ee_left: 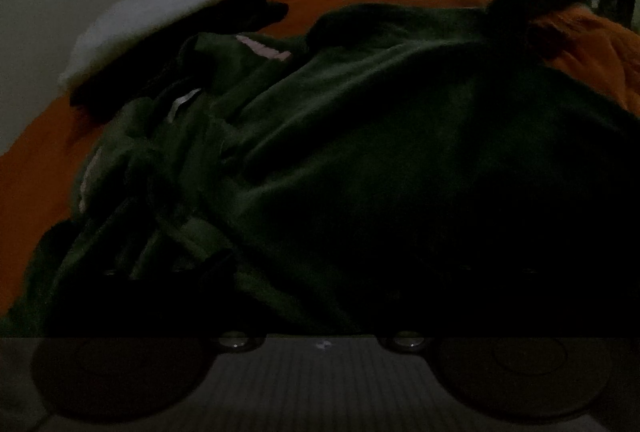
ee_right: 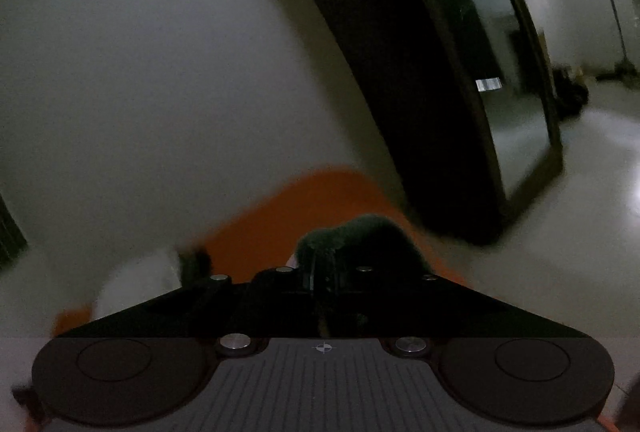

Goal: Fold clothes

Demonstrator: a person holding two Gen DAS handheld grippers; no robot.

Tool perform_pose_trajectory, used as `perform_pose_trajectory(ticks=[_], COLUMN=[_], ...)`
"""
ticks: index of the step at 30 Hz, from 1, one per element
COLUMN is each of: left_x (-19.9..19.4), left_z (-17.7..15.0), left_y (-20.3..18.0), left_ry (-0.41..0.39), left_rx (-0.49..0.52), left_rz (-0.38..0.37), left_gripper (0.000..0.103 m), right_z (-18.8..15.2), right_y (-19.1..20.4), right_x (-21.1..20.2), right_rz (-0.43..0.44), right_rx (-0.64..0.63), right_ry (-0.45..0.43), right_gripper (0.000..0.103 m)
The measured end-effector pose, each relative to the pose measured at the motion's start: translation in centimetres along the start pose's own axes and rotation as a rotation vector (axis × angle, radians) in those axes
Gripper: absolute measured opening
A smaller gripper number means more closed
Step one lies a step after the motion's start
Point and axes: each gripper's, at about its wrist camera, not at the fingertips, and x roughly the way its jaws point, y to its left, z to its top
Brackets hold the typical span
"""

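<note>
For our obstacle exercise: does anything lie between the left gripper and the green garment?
Nothing visible does: the green garment lies directly ahead of the open left gripper; the white pile sits beyond it.

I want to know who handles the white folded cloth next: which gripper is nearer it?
Hard to call. The white folded cloth lies beyond the green garment ahead of the left gripper; the right gripper, pinching green fabric, has it at lower left.
</note>
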Motion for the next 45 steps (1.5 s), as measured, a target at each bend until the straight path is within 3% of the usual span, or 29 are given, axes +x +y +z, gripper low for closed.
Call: perform_pose_trajectory(ticks=[5, 9, 11, 12, 13, 15, 18, 19, 21, 27, 29, 30, 33, 40, 45], left_x=[0.0, 0.0, 0.0, 0.1, 0.2, 0.3, 0.3, 0.3, 0.3, 0.3, 0.4, 0.4, 0.6, 0.7, 0.8], left_z=[-0.1, -0.1, -0.1, -0.1, 0.0, 0.0, 0.1, 0.1, 0.1, -0.1, 0.0, 0.0, 0.2, -0.2, -0.1], left_y=[0.0, 0.3, 0.4, 0.4, 0.4, 0.3, 0.2, 0.3, 0.3, 0.4, 0.4, 0.4, 0.4, 0.5, 0.6], left_ry=[-0.001, 0.001, 0.002, 0.003, 0.004, 0.006, 0.008, 0.008, 0.010, 0.013, 0.015, 0.016, 0.021, 0.014, 0.013], left_rx=[0.000, -0.008, -0.015, -0.019, -0.023, -0.028, -0.026, -0.025, -0.029, -0.044, -0.040, -0.038, -0.043, -0.042, -0.042], left_rz=[-0.002, -0.012, -0.016, -0.017, -0.016, -0.013, -0.013, -0.013, -0.015, -0.012, -0.010, -0.009, -0.007, -0.006, -0.009], left_gripper=[0.100, 0.100, 0.100, 0.100, 0.101, 0.102, 0.103, 0.103, 0.103, 0.103, 0.103, 0.103, 0.103, 0.103, 0.103], right_z=[-6.4, -11.9, -13.3, -13.9, -14.0, -12.9, -10.5, -9.9, -9.1, -8.7, -9.5, -10.1, -10.4, -3.0, -0.1], right_y=[-5.1, -8.9, -9.8, -10.1, -10.6, -11.0, -11.3, -11.4, -12.1, -15.7, -16.0, -16.1, -14.6, -12.3, -11.7], right_x=[1.3, 0.4, -0.4, -0.9, -1.0, -1.4, -0.7, -0.2, 1.2, 3.9, 5.4, 6.3, 8.1, 7.7, 11.7], right_rz=[-0.117, -0.103, -0.111, -0.114, -0.132, -0.152, -0.112, -0.099, -0.101, 0.006, -0.001, -0.012, 0.016, -0.038, -0.128], right_rx=[0.054, 0.076, 0.065, 0.063, 0.072, 0.135, 0.231, 0.258, 0.333, 0.678, 0.715, 0.722, 0.703, 0.653, 0.608], right_ry=[0.207, 0.497, 0.569, 0.597, 0.600, 0.528, 0.375, 0.349, 0.336, 0.275, 0.321, 0.351, 0.376, 0.012, 0.011], right_gripper=[0.007, 0.007, 0.007, 0.011, 0.022, 0.041, 0.051, 0.060, 0.067, 0.069, 0.069, 0.068, 0.018, 0.016, 0.011])
